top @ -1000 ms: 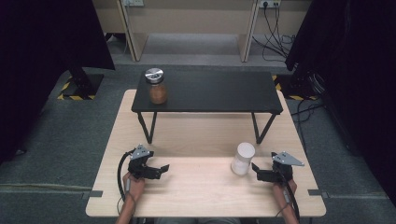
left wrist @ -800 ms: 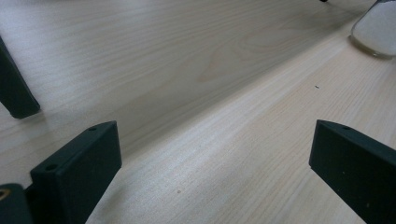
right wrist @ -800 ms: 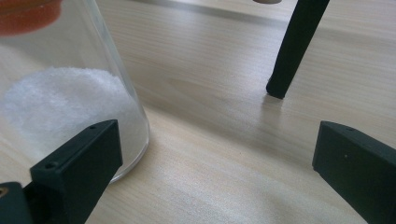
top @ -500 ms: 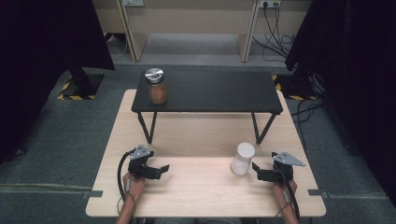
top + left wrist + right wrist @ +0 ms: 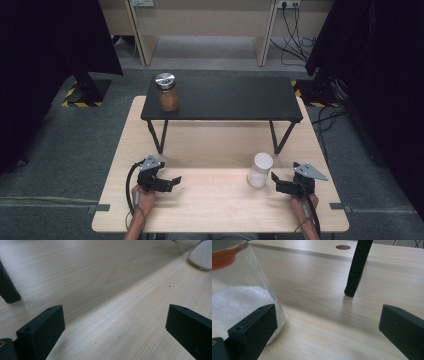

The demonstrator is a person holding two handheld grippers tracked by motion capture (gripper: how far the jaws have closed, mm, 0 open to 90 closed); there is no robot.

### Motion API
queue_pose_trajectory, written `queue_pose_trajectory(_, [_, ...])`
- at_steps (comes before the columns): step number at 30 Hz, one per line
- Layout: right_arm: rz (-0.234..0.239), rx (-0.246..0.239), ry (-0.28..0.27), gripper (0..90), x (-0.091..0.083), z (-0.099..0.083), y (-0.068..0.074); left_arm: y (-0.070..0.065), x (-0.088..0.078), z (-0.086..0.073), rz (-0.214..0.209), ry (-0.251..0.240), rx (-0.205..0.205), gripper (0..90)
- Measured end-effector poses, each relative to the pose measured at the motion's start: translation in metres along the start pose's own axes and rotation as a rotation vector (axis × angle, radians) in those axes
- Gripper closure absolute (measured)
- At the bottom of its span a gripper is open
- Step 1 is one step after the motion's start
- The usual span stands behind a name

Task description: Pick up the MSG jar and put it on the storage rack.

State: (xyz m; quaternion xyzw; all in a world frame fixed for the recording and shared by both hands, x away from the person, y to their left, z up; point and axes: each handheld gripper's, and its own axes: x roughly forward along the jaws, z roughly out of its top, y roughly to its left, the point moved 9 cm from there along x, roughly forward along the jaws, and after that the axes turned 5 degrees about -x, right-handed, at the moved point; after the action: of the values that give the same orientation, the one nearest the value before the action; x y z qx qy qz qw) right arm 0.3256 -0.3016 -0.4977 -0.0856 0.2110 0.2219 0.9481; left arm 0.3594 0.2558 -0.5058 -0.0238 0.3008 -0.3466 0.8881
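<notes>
The pale wood counter [image 5: 210,200] carries everything here, and the white jar [image 5: 260,169] is our landmark, standing upright on its near right part. Behind the white jar, across the far half of the counter, stands the black stand [image 5: 225,97], a low flat-topped shelf on thin angled legs. Its right front leg [image 5: 281,140] comes down just behind the white jar and a little to its right; in the right gripper view that leg [image 5: 357,267] rises dark and slim, well clear of the glass. On the stand's far left corner, well apart from the white jar, sits a brown jar [image 5: 168,94] with a silver lid.

Now the tools. The right gripper [image 5: 277,182] lies just to the right of the white jar, low over the counter, pointing at it. Its fingers [image 5: 254,330] stand wide apart, and the white jar [image 5: 242,297], clear-walled with white grains inside, sits just in front of one finger and off to that side, not between the two. The left gripper [image 5: 172,181] rests well to the left of the white jar, aimed towards it, fingers [image 5: 41,328] spread wide over bare wood. Nothing lies between it and the white jar [image 5: 202,255].
</notes>
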Motion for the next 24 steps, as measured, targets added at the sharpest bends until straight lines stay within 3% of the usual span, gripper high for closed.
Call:
queue_pose_trajectory(5, [0.015, 0.0, -0.007, 1.9, 0.0, 0.0, -0.001, 0.0, 0.0, 0.0, 0.0, -0.001, 0.001, 1.5])
queue_pose_trajectory(11, [0.075, -0.012, -0.028, 2.7, -0.004, 0.001, 0.0, 0.0, 0.0, 0.0, -0.002, -0.003, -0.001, 1.5])
queue_pose_trajectory(17, [0.149, -0.011, -0.084, 2.7, -0.016, 0.008, 0.006, 0.001, 0.0, 0.0, -0.003, -0.003, -0.001, 1.5])
queue_pose_trajectory(24, [0.197, -0.028, -0.14, 3.1, -0.02, 0.017, 0.02, 0.001, 0.0, 0.0, -0.005, -0.005, -0.004, 1.5])
